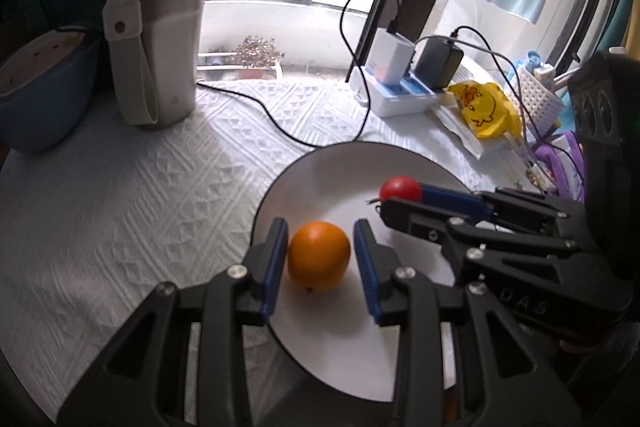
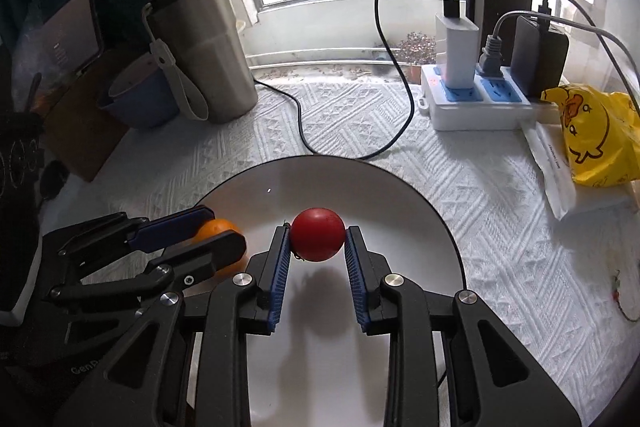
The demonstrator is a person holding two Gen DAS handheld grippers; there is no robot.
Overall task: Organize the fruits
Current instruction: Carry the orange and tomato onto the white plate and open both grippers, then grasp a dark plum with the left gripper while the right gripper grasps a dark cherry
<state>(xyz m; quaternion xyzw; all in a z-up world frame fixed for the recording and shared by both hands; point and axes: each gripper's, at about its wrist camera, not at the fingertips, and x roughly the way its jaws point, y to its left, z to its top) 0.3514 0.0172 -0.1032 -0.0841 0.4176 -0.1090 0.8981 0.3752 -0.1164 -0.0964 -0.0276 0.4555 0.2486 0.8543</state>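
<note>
A white plate (image 1: 320, 179) with a dark rim lies on the white textured cloth; it also shows in the right wrist view (image 2: 400, 211). An orange (image 1: 319, 255) rests on the plate between the fingers of my left gripper (image 1: 321, 247), which stand slightly apart from it, so that gripper is open. The orange (image 2: 218, 227) shows partly hidden in the right wrist view. My right gripper (image 2: 317, 241) is shut on a red tomato (image 2: 317, 235) and holds it just above the plate. The tomato (image 1: 400, 189) also shows in the left wrist view.
A steel tumbler (image 2: 204, 47) with a strap and a blue bowl (image 2: 136, 99) stand at the back left. A white power strip (image 2: 476, 103) with chargers and black cables sits at the back right. A yellow duck bag (image 2: 596, 135) lies on papers at right.
</note>
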